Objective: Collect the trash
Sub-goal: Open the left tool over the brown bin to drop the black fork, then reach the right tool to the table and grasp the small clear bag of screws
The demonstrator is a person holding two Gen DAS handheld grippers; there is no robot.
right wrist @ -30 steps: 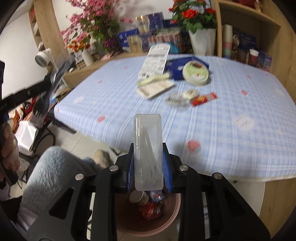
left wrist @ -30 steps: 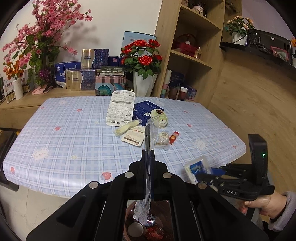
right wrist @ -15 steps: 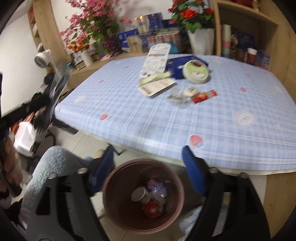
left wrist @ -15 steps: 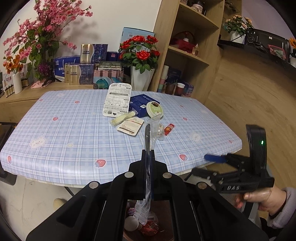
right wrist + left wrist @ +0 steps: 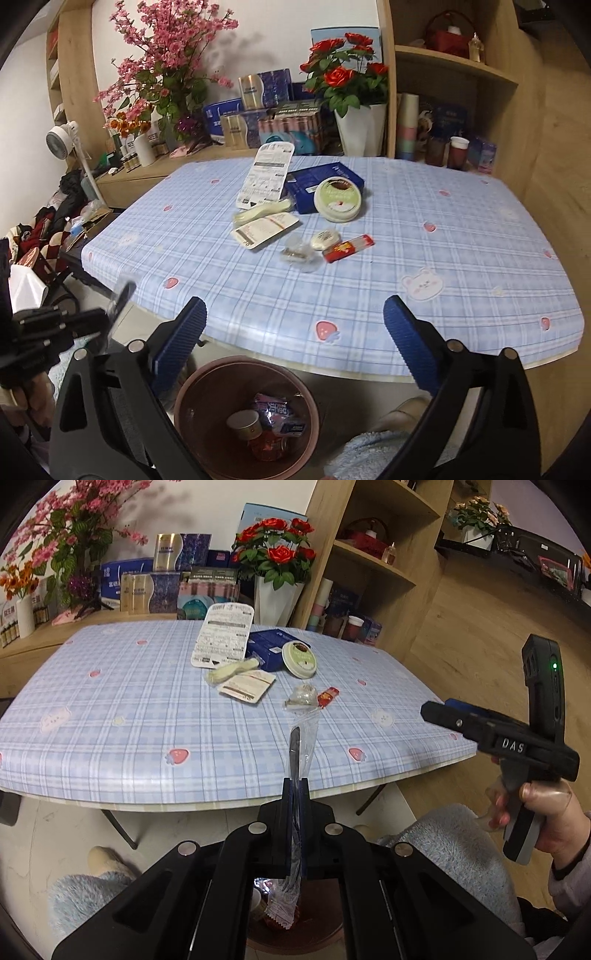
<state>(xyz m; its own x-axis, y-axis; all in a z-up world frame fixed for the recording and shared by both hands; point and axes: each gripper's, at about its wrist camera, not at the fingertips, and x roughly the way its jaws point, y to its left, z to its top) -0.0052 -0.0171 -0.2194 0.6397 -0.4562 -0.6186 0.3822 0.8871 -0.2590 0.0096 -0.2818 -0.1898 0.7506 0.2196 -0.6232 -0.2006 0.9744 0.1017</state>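
My left gripper point(image 5: 294, 786) is shut on a clear wrapper with a black plastic utensil inside point(image 5: 300, 738), which sticks up between the pads and hangs below them over the brown bin point(image 5: 317, 936). My right gripper point(image 5: 294, 306) hangs above the bin point(image 5: 192, 387), its blue jaws opening wide with nothing between them. The bin holds a small cup point(image 5: 243, 424) and crumpled packets. On the checked tablecloth point(image 5: 424, 229) lie a white card pack point(image 5: 266, 175), a blue box point(image 5: 317, 179), a round green-lidded tub point(image 5: 338, 199), a white pouch point(image 5: 264, 229), clear wrappers point(image 5: 299, 251) and a red sachet point(image 5: 349, 248).
A vase of red roses point(image 5: 358, 125), pink blossoms point(image 5: 162, 62) and boxes stand behind the table. A wooden shelf point(image 5: 454, 74) rises at the right. A small fan point(image 5: 61, 138) and clutter sit on the floor at the left. The person's fluffy-clad knees point(image 5: 454, 842) flank the bin.
The right gripper opened and let the clear plastic box go, then rose and drew back from the bin. The left gripper sank with the wrapped utensil still in it.
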